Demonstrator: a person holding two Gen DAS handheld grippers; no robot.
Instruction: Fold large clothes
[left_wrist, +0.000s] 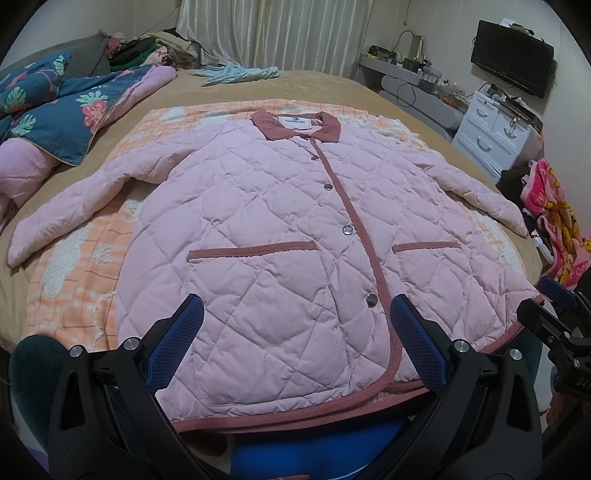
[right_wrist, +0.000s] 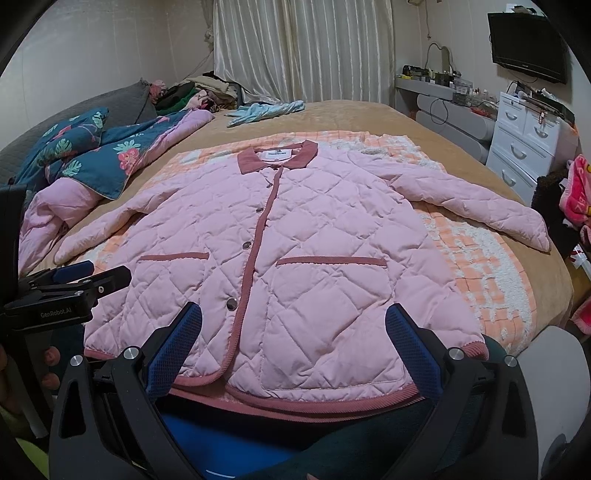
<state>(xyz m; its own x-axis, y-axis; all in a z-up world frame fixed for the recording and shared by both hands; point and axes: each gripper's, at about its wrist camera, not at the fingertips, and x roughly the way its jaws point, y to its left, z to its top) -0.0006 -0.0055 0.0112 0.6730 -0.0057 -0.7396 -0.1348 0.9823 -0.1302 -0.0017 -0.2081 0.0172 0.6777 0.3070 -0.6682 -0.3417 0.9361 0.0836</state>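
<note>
Two grippers, left gripper and right gripper, both spread wide and holding nothing, near the jacket's hem; pink quilted jacket flat, buttoned, sleeves spread, on an orange checked blanket on the bed

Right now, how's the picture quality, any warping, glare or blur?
Left wrist view: strong fisheye bending, dark corners, jacket sharp, soft even room light, no glare. Right wrist view: same curved edges around the bed; the curtain shines a little, nothing blurred.
</note>
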